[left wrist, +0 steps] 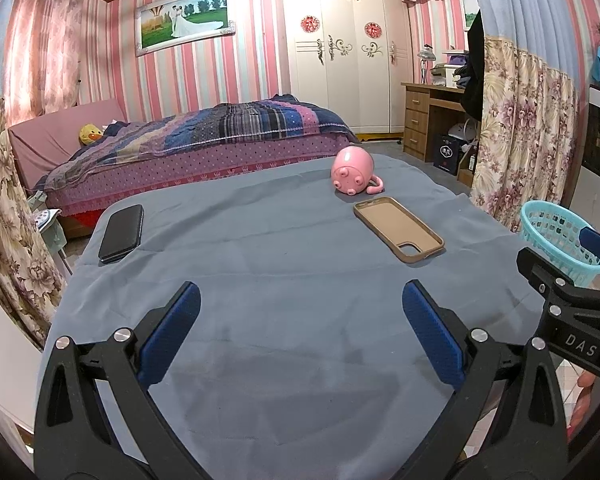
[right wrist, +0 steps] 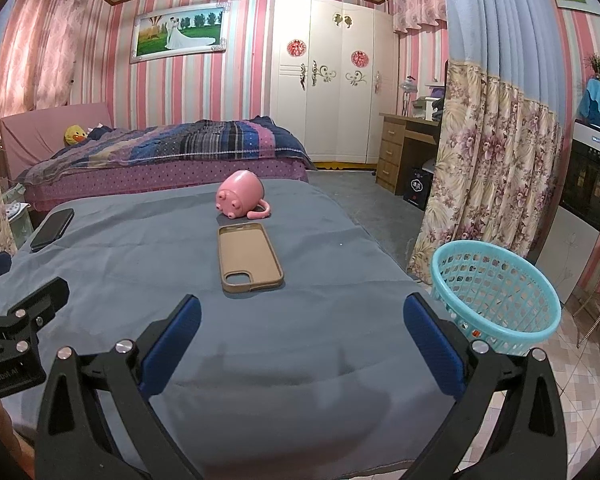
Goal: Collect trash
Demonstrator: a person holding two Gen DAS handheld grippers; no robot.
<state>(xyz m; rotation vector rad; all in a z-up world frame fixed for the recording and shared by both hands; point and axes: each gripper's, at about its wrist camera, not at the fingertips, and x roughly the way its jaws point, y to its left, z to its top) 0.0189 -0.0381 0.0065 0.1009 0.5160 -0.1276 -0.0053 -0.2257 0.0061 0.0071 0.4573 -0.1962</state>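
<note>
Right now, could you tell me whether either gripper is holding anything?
Nothing is held: the left gripper and the right gripper are both open above the blue cloth.

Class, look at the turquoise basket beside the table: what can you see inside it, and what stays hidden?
Through the turquoise basket mesh, one small orange-red speck shows near the bottom front. The upper interior looks bare. The near wall covers most of the floor, so other contents cannot be ruled out.
</note>
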